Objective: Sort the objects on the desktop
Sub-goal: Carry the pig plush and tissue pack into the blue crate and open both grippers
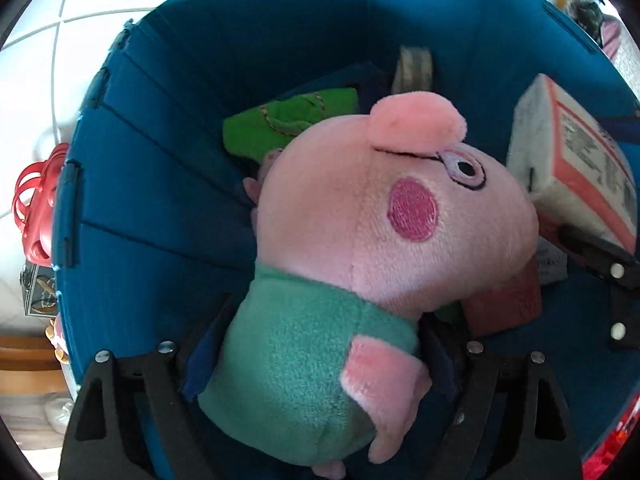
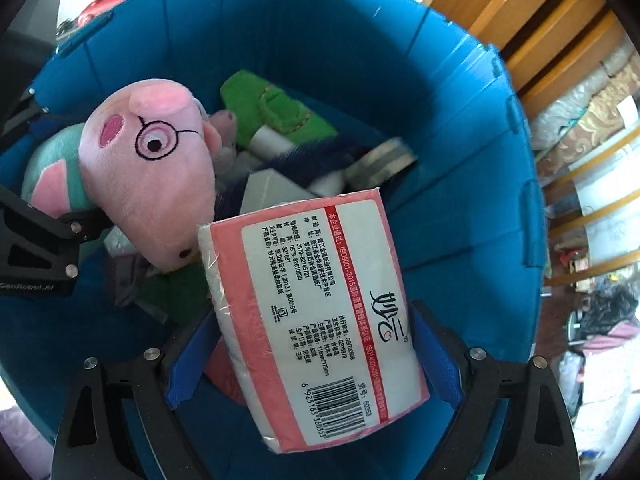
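Note:
A pink pig plush (image 1: 380,220) in a green shirt hangs head down inside a deep blue bin (image 1: 160,200). My left gripper (image 1: 320,360) is shut on its body, with the blue pads pressed into the green shirt from both sides. In the right wrist view a pink and white tissue pack (image 2: 320,312) sits between the blue pads of my right gripper (image 2: 312,360), which is shut on it just over the same bin (image 2: 460,160). The plush (image 2: 148,168) hangs to the pack's left. The pack (image 1: 576,168) also shows at the right of the left wrist view.
At the bin's bottom lie a green cloth item (image 2: 276,112), a tape roll (image 2: 384,164), white pieces and a reddish block (image 1: 504,300). A red wire object (image 1: 34,208) stands outside the bin's left wall. Wooden furniture (image 2: 540,20) is beyond the right rim.

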`<state>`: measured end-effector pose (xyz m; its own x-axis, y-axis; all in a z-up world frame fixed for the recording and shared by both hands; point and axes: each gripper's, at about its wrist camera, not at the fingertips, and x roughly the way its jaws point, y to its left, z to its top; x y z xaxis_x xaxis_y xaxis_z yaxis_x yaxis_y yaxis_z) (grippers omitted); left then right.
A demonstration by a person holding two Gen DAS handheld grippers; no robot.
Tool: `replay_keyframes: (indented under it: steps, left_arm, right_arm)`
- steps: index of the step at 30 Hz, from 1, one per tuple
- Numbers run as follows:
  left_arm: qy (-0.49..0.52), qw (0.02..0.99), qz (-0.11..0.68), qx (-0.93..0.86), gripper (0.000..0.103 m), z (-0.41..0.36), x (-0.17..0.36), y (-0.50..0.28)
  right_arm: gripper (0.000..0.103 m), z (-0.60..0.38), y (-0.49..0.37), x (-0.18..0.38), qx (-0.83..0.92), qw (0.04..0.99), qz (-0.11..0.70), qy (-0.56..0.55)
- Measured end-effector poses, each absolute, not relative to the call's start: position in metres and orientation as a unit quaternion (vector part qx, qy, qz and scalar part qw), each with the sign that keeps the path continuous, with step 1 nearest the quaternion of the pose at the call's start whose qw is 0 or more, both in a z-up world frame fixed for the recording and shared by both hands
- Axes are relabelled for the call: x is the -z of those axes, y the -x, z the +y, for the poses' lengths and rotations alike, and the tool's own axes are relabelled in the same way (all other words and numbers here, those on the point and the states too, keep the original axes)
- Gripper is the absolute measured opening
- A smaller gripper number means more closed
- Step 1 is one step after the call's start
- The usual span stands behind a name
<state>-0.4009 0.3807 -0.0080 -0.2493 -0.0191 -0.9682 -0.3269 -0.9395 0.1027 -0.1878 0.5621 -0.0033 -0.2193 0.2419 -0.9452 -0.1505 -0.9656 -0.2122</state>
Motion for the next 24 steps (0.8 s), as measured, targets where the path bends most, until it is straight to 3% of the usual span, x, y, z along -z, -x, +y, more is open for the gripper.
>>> replay_keyframes:
  steps: [24]
  left_arm:
    - [0.587, 0.125, 0.165, -0.783, 0.085, 0.398, -0.011, 0.364]
  right_arm:
    - [0.1, 0.548, 0.169, 0.012, -0.761, 0.094, -0.057, 0.639]
